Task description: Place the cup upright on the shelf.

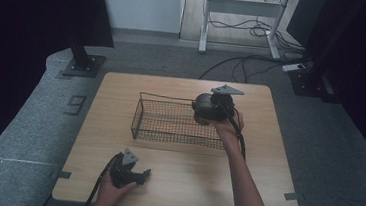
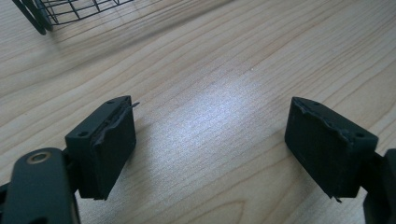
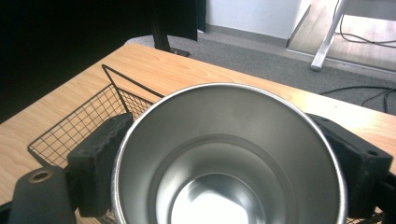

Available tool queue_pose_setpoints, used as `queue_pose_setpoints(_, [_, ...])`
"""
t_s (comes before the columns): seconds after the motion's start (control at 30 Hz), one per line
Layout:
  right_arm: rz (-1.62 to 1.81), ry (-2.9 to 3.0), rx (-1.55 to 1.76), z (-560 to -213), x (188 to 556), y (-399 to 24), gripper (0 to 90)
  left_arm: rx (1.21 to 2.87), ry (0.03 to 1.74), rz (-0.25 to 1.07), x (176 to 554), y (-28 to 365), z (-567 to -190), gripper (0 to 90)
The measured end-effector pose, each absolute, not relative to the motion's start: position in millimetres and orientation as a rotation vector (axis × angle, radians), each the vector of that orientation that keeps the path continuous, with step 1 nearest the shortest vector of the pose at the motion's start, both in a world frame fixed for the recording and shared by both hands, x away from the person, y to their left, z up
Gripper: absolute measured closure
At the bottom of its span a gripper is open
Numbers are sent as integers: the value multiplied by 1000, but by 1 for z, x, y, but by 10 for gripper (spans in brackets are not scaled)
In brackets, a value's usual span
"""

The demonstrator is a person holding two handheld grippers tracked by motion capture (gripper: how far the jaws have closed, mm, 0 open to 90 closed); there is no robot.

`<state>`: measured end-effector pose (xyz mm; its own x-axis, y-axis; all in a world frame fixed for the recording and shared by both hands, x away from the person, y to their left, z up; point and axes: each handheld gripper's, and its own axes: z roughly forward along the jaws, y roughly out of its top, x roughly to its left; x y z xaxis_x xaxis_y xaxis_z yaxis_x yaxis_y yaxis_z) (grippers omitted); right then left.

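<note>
A black wire basket [image 1: 137, 118] stands in the middle of the wooden table [image 1: 179, 183]. My right gripper [image 1: 209, 108] hovers over the basket's right end, shut on a steel cup [image 1: 202, 104]. In the right gripper view the cup's open, shiny, empty inside [image 3: 224, 126] faces the camera, with the right gripper [image 3: 229, 161] clamping its sides and the basket [image 3: 79, 128] below and to the left. My left gripper [image 1: 141, 176] rests near the table's front left edge. The left gripper [image 2: 210, 140] is open with bare wood between its jaws, and a basket corner [image 2: 56, 11] shows at top left.
Grey carpet [image 1: 29, 119] surrounds the table. Black stand bases sit at the far left [image 1: 84, 64] and far right [image 1: 313, 82]. A white desk frame [image 1: 241, 18] and floor cables [image 1: 254, 64] lie beyond the table.
</note>
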<state>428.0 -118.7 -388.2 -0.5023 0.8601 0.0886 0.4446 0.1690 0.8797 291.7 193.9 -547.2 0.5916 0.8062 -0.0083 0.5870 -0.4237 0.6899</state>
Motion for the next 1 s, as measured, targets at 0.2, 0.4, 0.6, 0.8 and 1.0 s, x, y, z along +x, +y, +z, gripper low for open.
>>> queue_pose_setpoints(0.2, [1263, 2030, 1261, -400, 434, -117, 134, 2161, 1100, 432, 292, 194, -547, 164])
queue_pose_setpoints(0.4, [1247, 2041, 1279, -409, 439, -116, 134, 2160, 1100, 431, 292, 194, -547, 164])
queue_pose_setpoints(0.6, [1232, 2051, 1295, -417, 443, -115, 134, 2160, 1099, 430, 292, 194, -547, 164])
queue_pose_setpoints(0.8, [1210, 2072, 1307, -427, 447, -113, 134, 2161, 1099, 430, 292, 194, -547, 164])
queue_pose_setpoints(1.0, [1206, 2077, 1316, -431, 449, -111, 134, 2162, 1100, 430, 292, 194, -547, 164])
